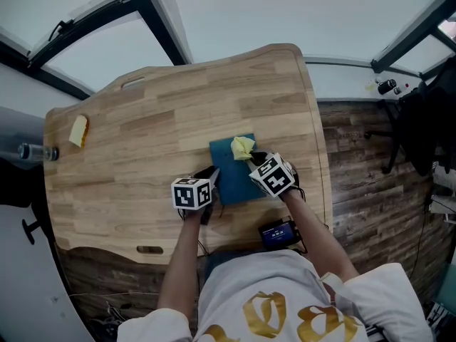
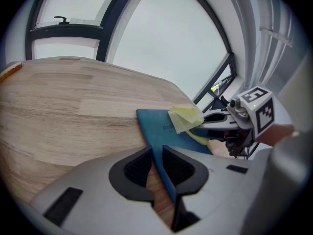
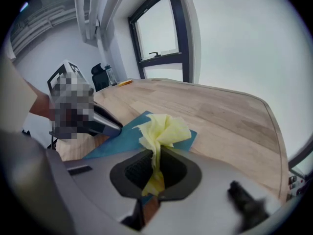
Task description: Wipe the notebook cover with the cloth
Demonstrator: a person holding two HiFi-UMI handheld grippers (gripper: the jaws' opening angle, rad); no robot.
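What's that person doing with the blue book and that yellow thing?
A person is cleaning a blue notebook that lies on a wooden table, with a gripper in each hand. The left gripper is clamped on the notebook's near edge and steadies it. The right gripper pinches a crumpled yellow cloth, which sits on the far end of the cover. The wiping looks under way.

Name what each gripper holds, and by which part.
Left gripper: the blue notebook, clamped at its near left edge. Right gripper: the yellow cloth, pinched at its bunched lower end.
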